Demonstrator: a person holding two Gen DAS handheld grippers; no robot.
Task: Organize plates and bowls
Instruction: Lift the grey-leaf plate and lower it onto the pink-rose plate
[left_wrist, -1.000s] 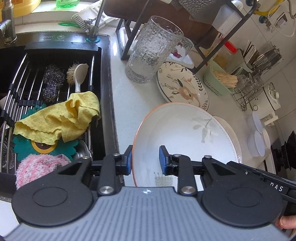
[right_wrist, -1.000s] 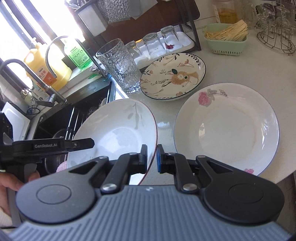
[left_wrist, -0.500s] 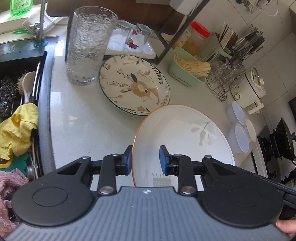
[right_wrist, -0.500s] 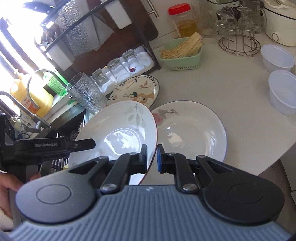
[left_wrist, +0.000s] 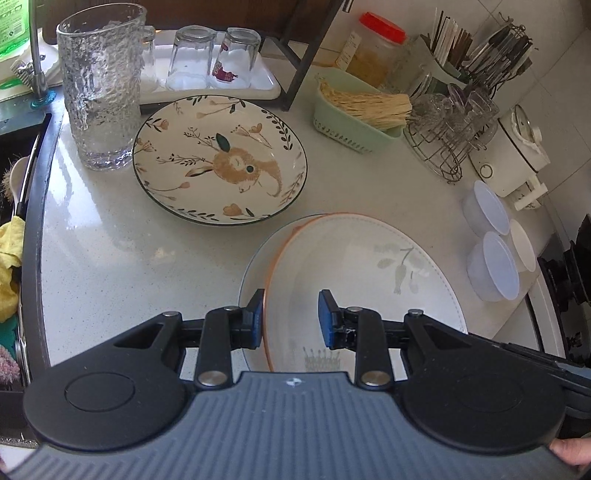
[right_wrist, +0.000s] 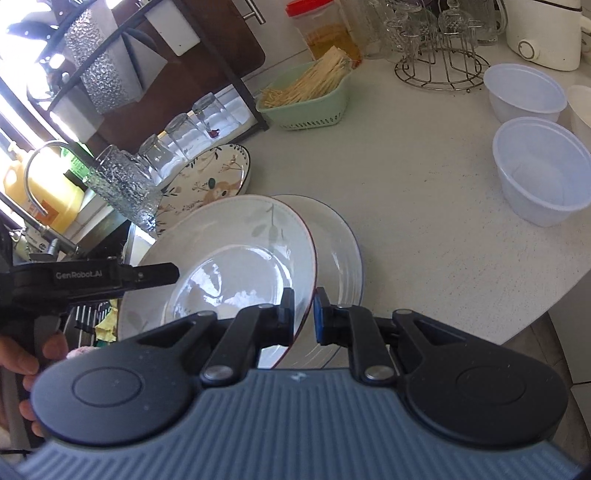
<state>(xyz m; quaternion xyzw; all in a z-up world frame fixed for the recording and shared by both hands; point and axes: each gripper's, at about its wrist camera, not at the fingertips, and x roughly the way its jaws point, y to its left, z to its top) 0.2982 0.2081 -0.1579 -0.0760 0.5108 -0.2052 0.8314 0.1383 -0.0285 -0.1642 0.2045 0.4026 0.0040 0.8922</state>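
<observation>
- My right gripper (right_wrist: 303, 315) clamps the near rim of a white plate with an orange-red edge and a grey leaf print (right_wrist: 236, 254), its blue pads pinched tight on the rim.
- My left gripper (left_wrist: 291, 317) grips the same plate (left_wrist: 354, 280) at its opposite rim, fingers (left_wrist: 255, 317) closed on the rim's curve.
- The plate hangs tilted over a white plate with a thin blue rim (right_wrist: 340, 240) lying on the speckled white countertop (right_wrist: 424, 206).
- Just beyond sits a cream plate painted with a brown rabbit (left_wrist: 219, 158), beside a tall textured glass (left_wrist: 99, 88).
- Two translucent plastic bowls (right_wrist: 539, 170) stand well apart, to the right.
</observation>
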